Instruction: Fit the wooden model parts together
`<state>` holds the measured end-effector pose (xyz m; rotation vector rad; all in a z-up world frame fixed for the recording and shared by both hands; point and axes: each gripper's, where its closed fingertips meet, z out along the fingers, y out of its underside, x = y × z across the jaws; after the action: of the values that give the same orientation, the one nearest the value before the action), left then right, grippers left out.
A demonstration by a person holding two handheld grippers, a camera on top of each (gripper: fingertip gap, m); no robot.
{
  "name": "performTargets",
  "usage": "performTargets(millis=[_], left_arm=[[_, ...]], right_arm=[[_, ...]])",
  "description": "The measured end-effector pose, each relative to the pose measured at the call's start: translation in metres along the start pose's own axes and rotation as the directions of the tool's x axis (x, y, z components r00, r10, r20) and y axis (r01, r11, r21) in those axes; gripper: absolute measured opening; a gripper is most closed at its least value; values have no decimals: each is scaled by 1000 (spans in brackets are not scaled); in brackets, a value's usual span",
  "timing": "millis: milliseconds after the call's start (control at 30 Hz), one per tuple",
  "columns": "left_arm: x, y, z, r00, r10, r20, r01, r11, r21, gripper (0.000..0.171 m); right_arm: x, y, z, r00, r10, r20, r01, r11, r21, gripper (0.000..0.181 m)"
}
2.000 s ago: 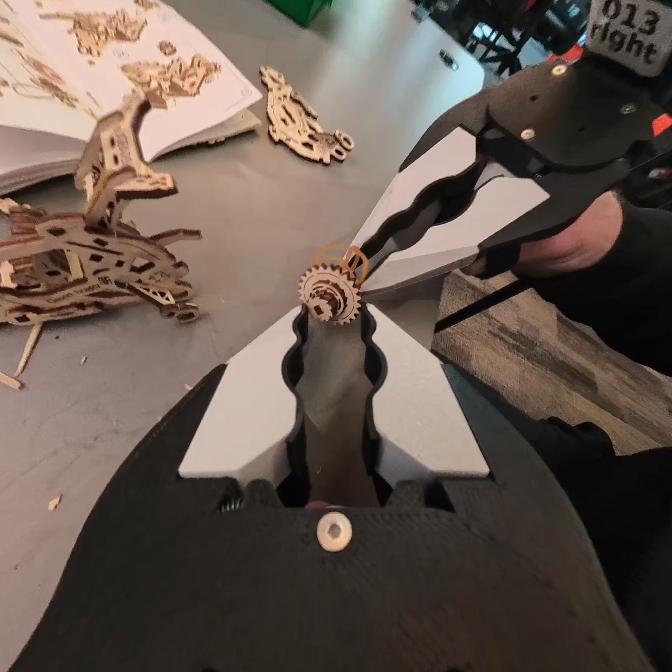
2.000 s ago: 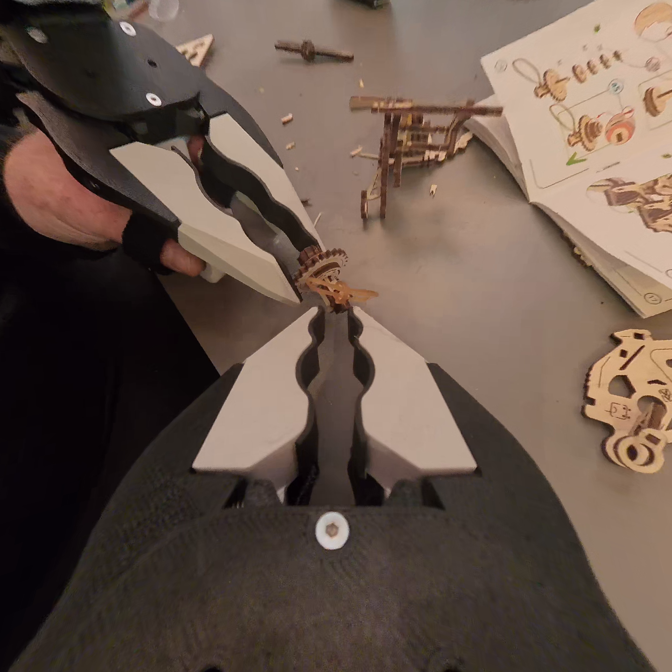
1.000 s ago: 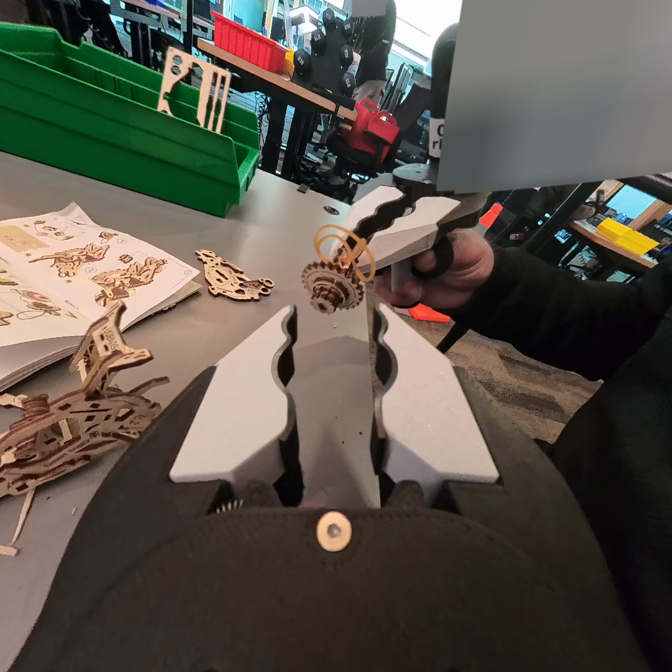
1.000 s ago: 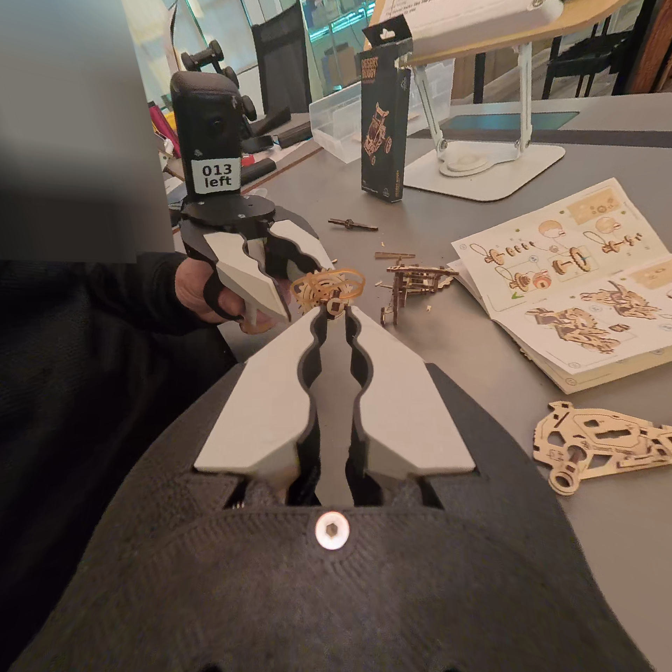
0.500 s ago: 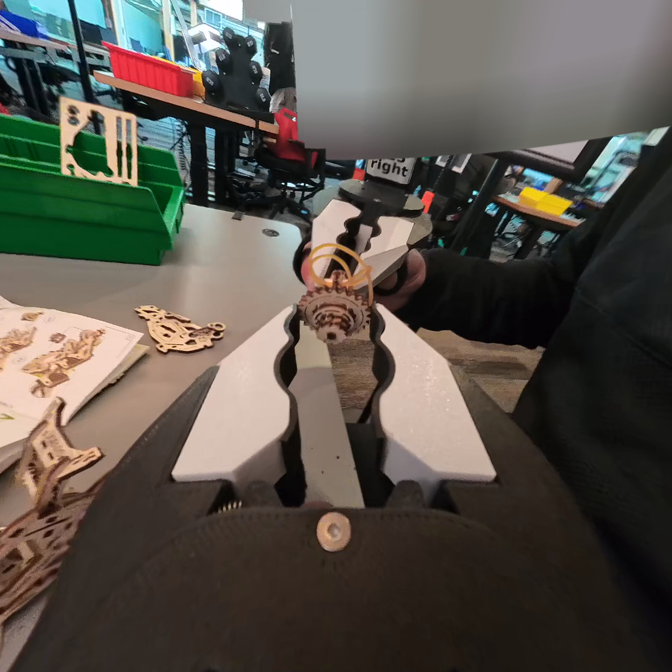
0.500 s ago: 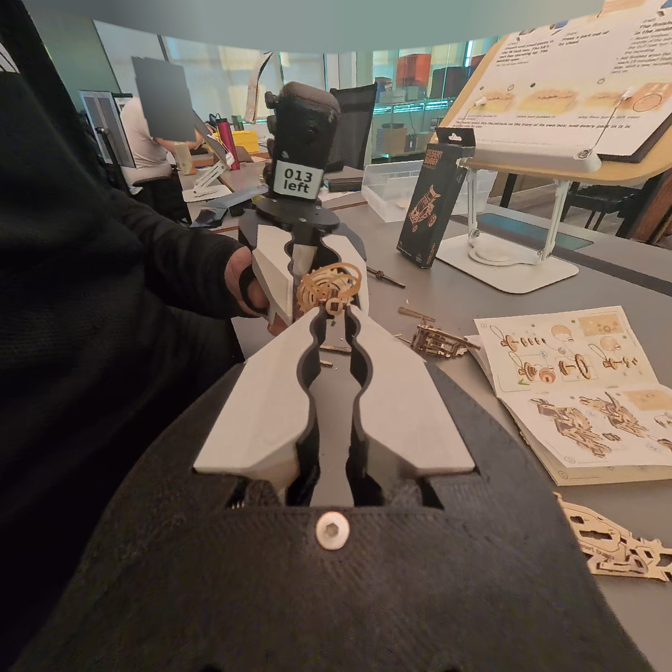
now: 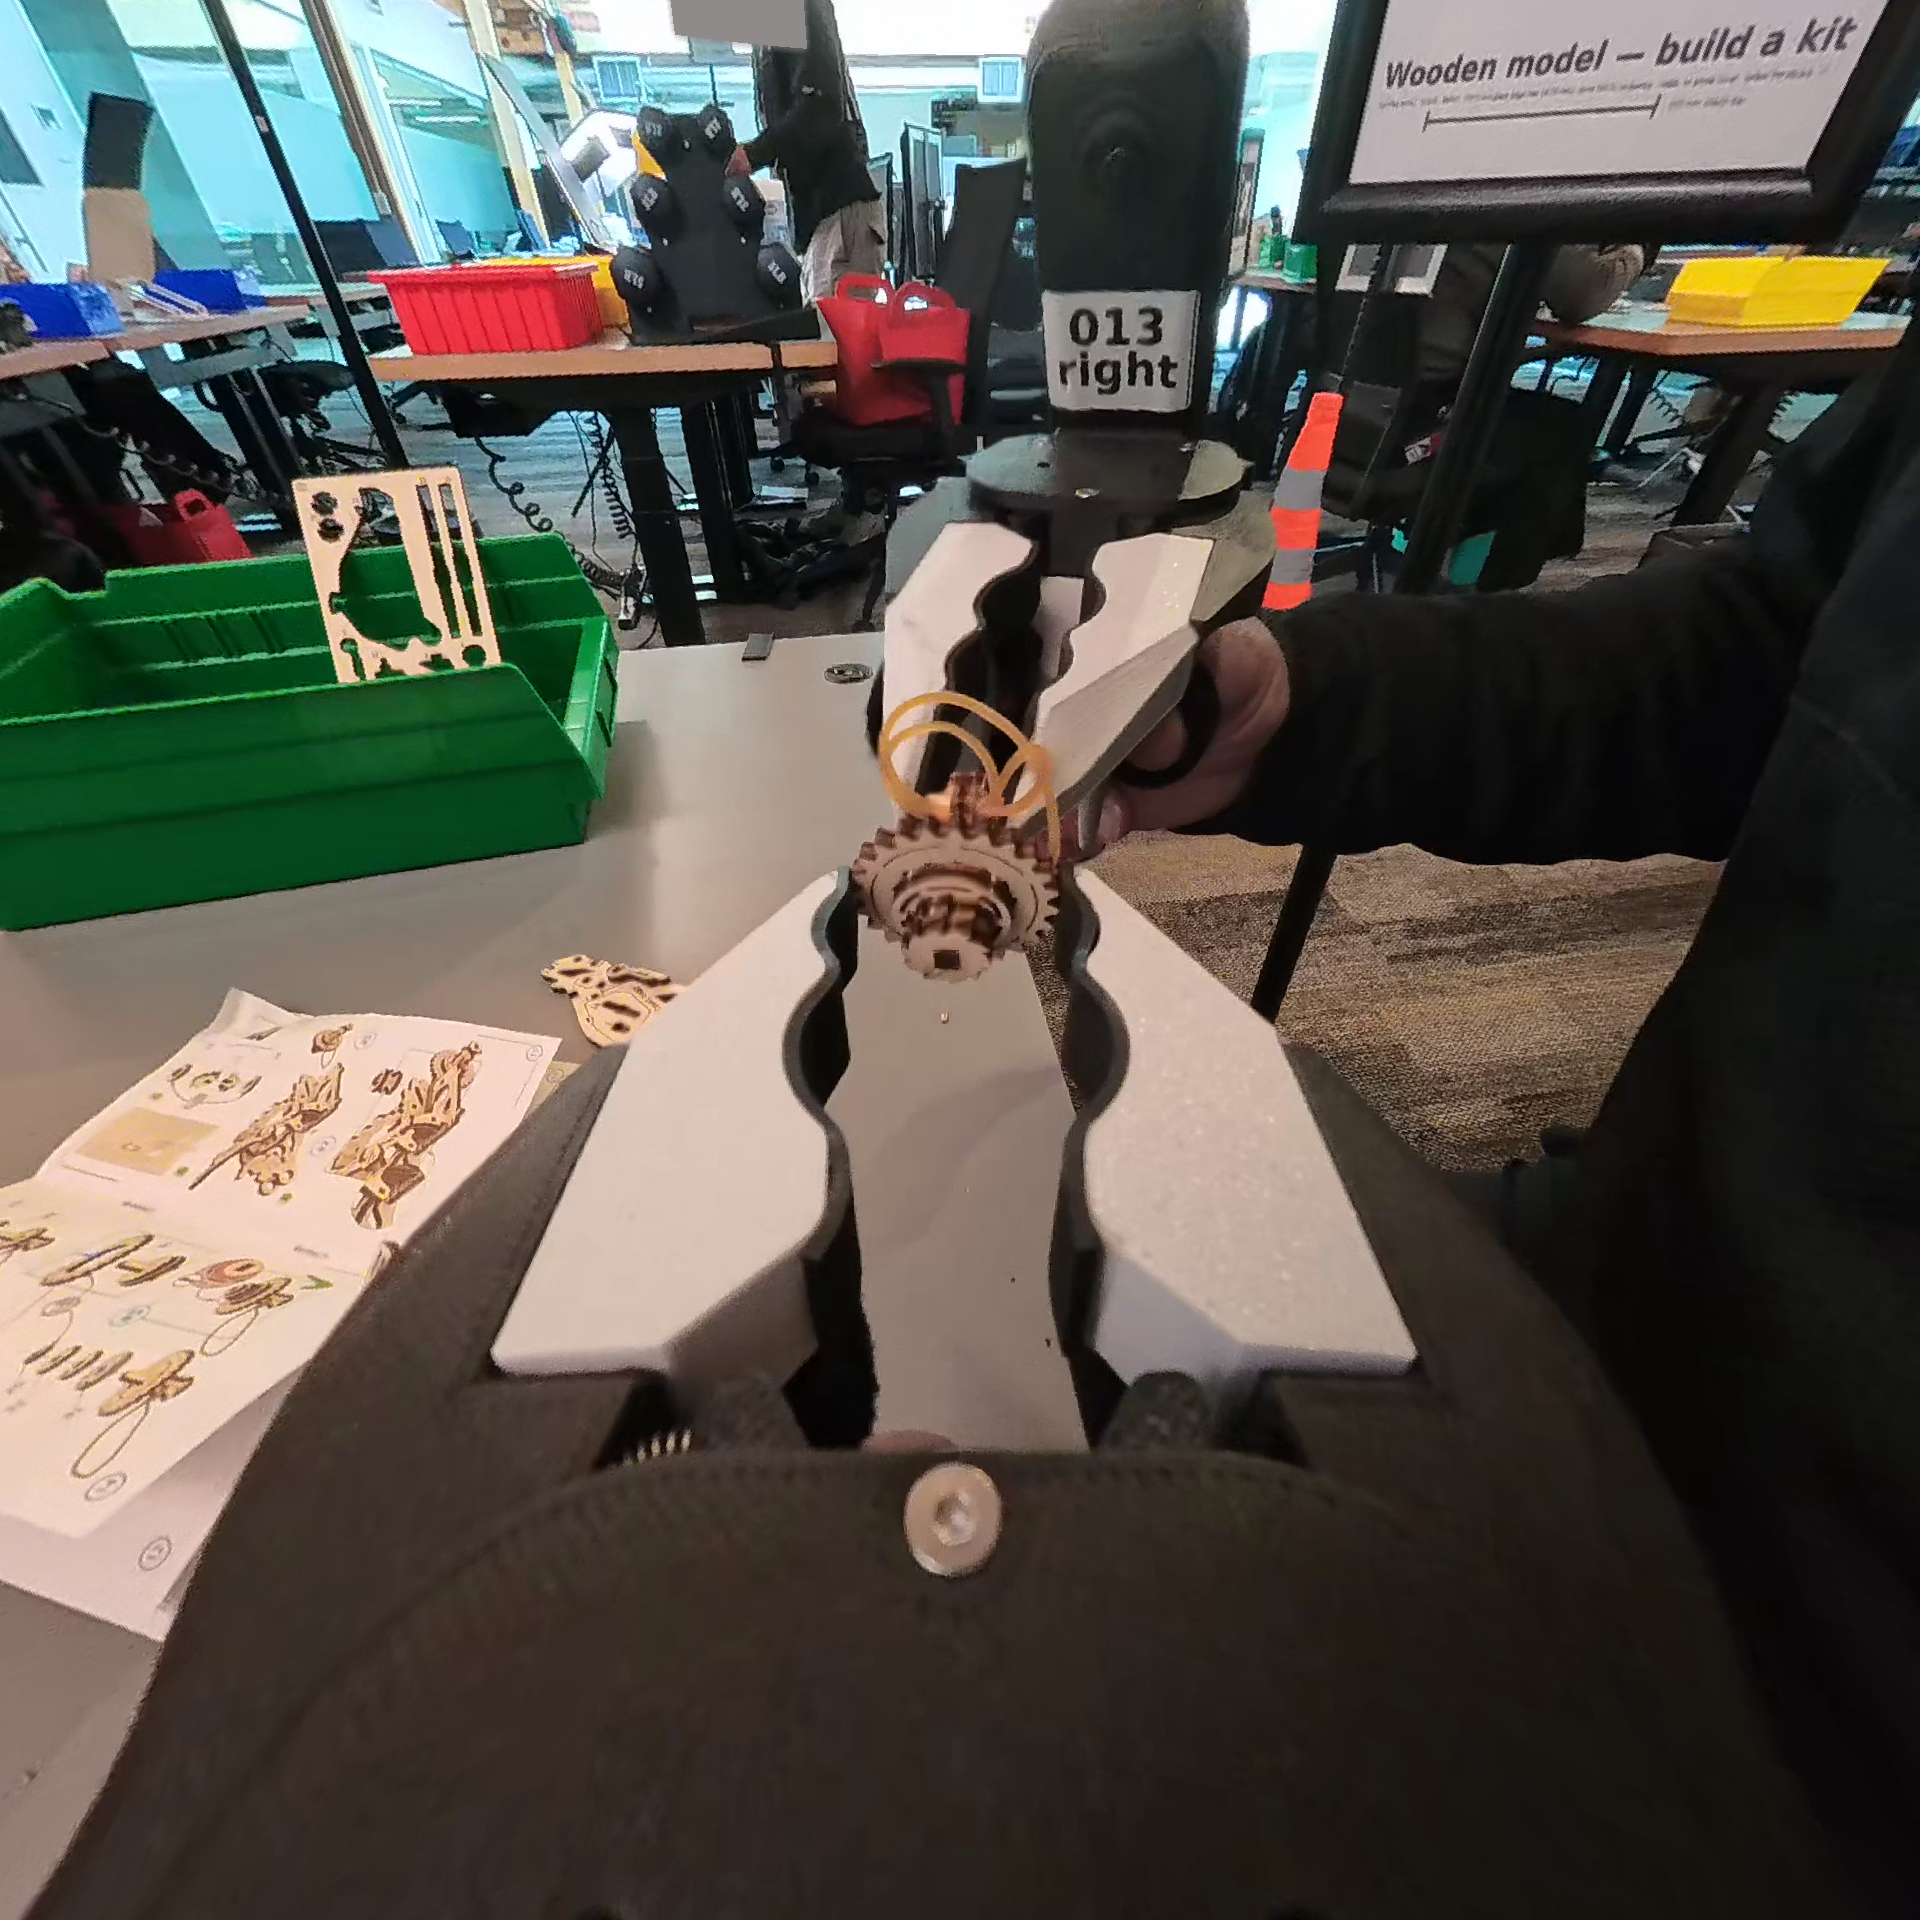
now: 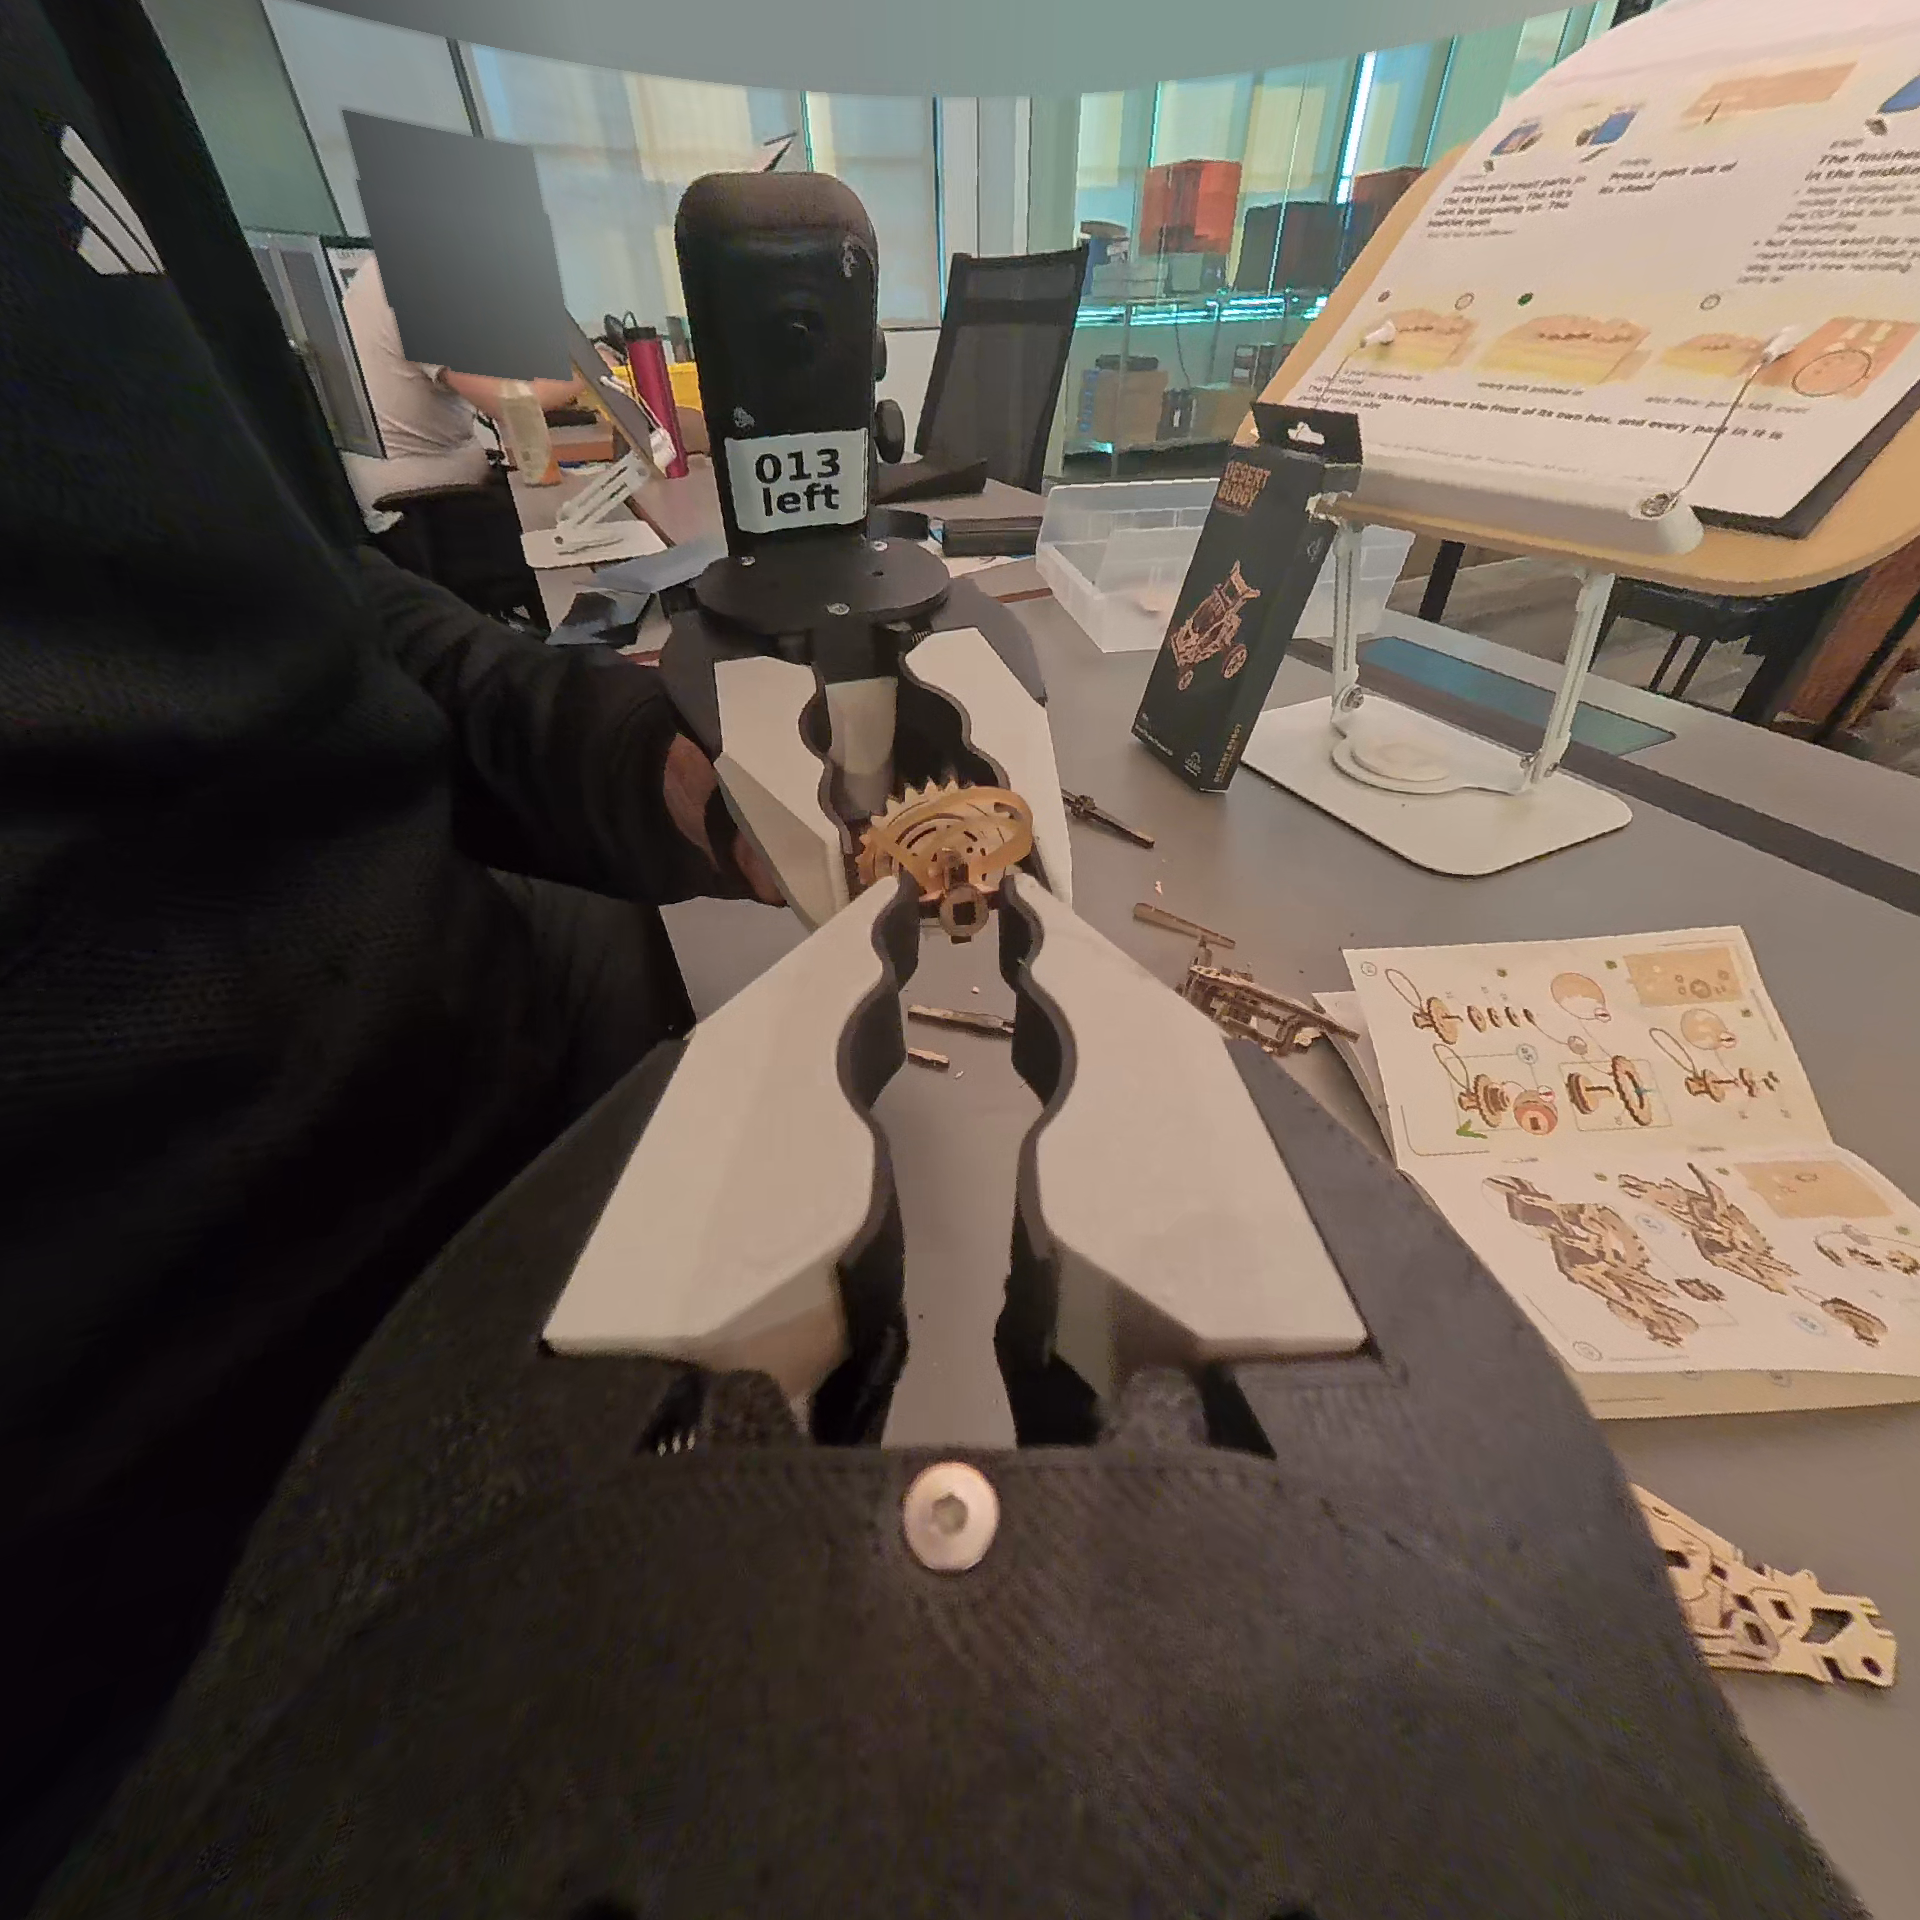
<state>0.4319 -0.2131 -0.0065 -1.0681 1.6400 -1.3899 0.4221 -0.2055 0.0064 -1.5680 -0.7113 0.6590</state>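
A wooden gear assembly with a tan rubber band looped on its far side is held in the air above the grey table. My left gripper is shut on the gear's toothed rim. My right gripper faces it from the other side and is shut on the small square-holed hub of the same gear assembly. Each gripper shows in the other's view, the right one and the left one, tip to tip.
A green bin holding a wooden sheet stands at the back left. An open instruction booklet lies on the table, with a part-built model beside it. A dark box, a page stand and flat wooden pieces are on the right. My two grippers' fingertips are within a few centimetres of each other.
Both grippers have risen from low over the table and swung level, now facing each other head-on. The gear assembly stays between them; the left gripper let go briefly, then closed on it again.
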Motion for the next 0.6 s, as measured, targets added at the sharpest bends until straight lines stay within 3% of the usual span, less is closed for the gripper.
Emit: performTargets(millis=[333,600], left_arm=[[0,-1,1,999,-34,-19,34,999,37,36],[1,4,5,998,-57,-28,58,998,35,36]], right_arm=[[-1,-6,1,998,-50,-28,47,996,-71,12],[-1,-6,5,977,-196,-80,181,970,-159,12]])
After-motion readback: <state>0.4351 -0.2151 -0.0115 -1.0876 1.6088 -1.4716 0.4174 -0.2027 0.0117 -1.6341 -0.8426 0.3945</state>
